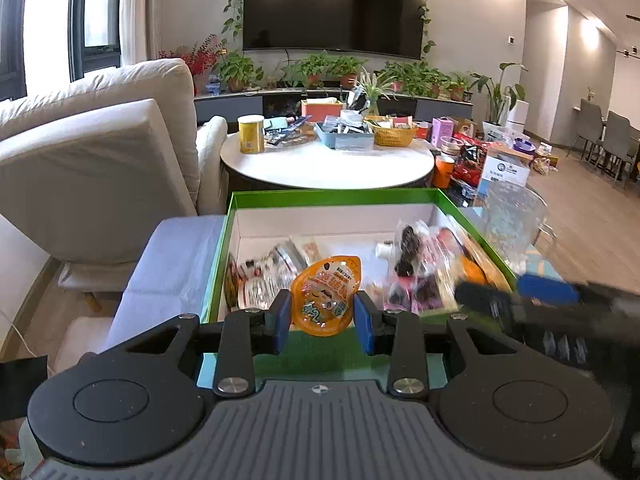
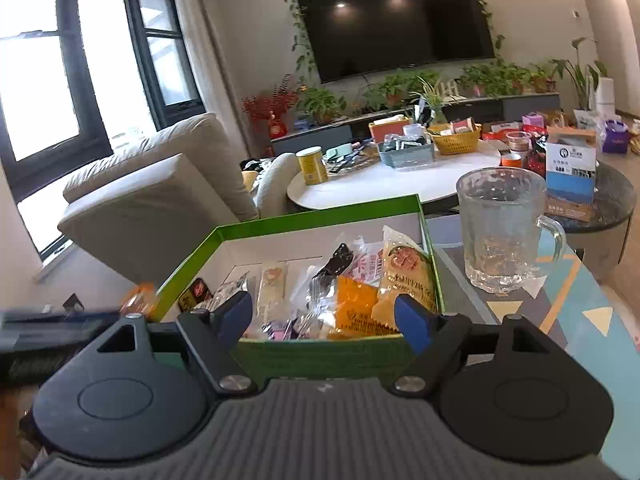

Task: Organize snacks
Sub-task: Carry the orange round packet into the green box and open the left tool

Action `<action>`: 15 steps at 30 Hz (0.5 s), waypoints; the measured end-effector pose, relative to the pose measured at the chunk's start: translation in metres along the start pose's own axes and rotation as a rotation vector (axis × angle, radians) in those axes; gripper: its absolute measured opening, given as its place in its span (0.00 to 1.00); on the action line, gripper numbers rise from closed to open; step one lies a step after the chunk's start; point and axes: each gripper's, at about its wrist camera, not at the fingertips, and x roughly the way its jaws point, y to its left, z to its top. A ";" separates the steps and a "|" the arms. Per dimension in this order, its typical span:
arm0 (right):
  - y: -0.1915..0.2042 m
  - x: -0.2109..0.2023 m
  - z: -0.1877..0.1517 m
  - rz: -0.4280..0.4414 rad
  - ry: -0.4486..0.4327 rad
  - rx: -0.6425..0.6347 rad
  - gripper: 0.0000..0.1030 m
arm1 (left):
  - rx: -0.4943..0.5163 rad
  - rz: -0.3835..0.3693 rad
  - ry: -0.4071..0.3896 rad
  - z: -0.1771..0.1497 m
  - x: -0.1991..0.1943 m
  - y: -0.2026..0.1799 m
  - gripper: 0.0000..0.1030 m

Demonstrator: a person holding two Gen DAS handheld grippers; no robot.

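The room is bright: daylight pours through the windows [image 2: 48,92], blown out white, and ceiling spots glare on the wall and mirror in the TV [image 1: 334,8]. Fisheye bends walls and frames at the edges. Snacks [image 1: 416,276] in the box and the right gripper [image 1: 516,300] smear with motion blur.

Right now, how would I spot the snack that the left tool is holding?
Find the green-rimmed cardboard box of wrapped snacks in front of the round white table. At its near edge, the left gripper pinches a small orange drop-shaped jelly pouch between blue pads. Unlike the flat wrappers lying inside, it stands upright and shows a cartoon face.
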 end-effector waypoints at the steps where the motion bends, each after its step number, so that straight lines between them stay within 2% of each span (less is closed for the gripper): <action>1: 0.001 0.000 -0.001 -0.001 0.003 -0.014 0.49 | 0.001 0.005 -0.003 0.003 0.003 -0.001 0.30; 6: 0.002 0.003 -0.006 -0.019 0.008 -0.060 0.49 | -0.019 0.027 -0.010 0.016 0.021 -0.005 0.31; 12: -0.005 0.005 -0.005 -0.012 0.021 -0.030 0.49 | -0.055 0.059 0.018 0.026 0.049 0.000 0.33; 15: -0.008 0.005 -0.006 -0.014 0.026 -0.026 0.49 | -0.059 0.071 0.036 0.022 0.057 0.003 0.42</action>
